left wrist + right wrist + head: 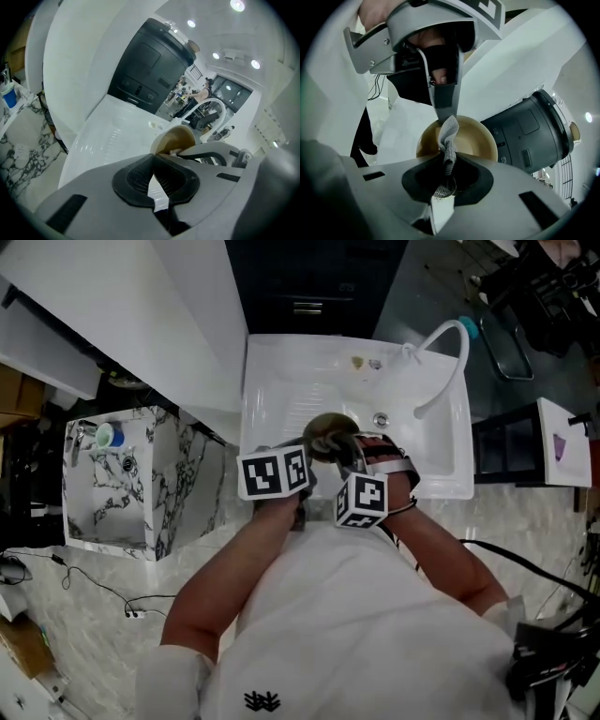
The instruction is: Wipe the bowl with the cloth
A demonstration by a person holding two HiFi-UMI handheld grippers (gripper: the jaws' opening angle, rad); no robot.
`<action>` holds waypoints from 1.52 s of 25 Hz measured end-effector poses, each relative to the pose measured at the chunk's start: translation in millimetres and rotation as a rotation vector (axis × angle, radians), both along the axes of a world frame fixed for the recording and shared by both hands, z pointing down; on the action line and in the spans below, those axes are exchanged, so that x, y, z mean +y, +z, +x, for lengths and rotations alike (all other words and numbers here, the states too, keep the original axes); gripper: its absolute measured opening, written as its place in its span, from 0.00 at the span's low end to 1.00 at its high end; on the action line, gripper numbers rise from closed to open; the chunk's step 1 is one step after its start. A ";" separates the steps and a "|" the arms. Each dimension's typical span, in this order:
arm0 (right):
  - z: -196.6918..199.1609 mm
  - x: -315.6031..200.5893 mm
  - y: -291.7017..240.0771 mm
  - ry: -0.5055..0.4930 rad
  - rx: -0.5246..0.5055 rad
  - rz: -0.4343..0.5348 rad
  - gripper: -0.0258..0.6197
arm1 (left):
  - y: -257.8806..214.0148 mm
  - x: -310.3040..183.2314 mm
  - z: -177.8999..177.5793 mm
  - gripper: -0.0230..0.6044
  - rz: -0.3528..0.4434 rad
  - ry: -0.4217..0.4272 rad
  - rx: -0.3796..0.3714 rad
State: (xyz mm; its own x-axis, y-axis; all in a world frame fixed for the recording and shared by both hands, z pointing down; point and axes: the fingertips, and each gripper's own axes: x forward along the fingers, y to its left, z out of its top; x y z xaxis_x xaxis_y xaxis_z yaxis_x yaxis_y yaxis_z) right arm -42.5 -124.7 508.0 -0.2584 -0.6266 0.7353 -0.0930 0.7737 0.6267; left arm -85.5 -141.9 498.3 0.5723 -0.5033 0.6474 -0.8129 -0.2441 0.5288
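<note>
Over the white sink a tan bowl is held tilted. My left gripper reaches it from the left, jaws shut on the bowl's rim. In the left gripper view the bowl sits just past the closed left gripper. My right gripper is shut on a grey waffle-weave cloth, which sticks out from the pads into the bowl. The left gripper comes down onto the far rim there. In the head view the right gripper is at the bowl's right; the cloth is hidden.
A white curved faucet and a drain are at the sink's right side. A marble-patterned stand with a blue-capped bottle is to the left. A dark appliance stands behind the sink.
</note>
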 end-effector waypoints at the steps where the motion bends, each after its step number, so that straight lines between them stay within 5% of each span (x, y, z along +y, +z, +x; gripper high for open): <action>1: -2.6 2.7 2.0 0.000 -0.003 -0.013 0.11 | 0.0 0.5 0.4 0.06 0.001 0.008 0.003; 6: -23.9 10.2 1.2 -0.017 -0.043 -0.037 0.11 | 0.1 7.2 1.2 0.06 0.003 0.044 0.010; 18: -19.4 -1.2 -13.3 0.060 -0.003 0.075 0.11 | 0.1 22.2 1.2 0.06 0.015 0.093 0.021; 25: -3.1 15.8 0.3 0.094 0.029 0.013 0.11 | -3.8 19.4 -0.4 0.06 0.031 0.084 0.033; 33: -20.7 26.3 1.2 0.074 -0.044 -0.054 0.11 | -5.6 19.6 7.9 0.06 0.039 0.111 0.040; 38: -28.9 14.0 -19.7 0.069 -0.092 0.004 0.11 | -5.4 22.1 7.4 0.06 0.026 0.121 0.063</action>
State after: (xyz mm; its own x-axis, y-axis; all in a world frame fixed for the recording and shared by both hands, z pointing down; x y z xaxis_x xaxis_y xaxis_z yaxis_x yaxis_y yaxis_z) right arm -71.3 -110.7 488.3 -0.2807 -0.6484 0.7077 -0.2033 0.7608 0.6163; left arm -78.2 -119.8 492.9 0.6693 -0.4438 0.5960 -0.7418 -0.3527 0.5704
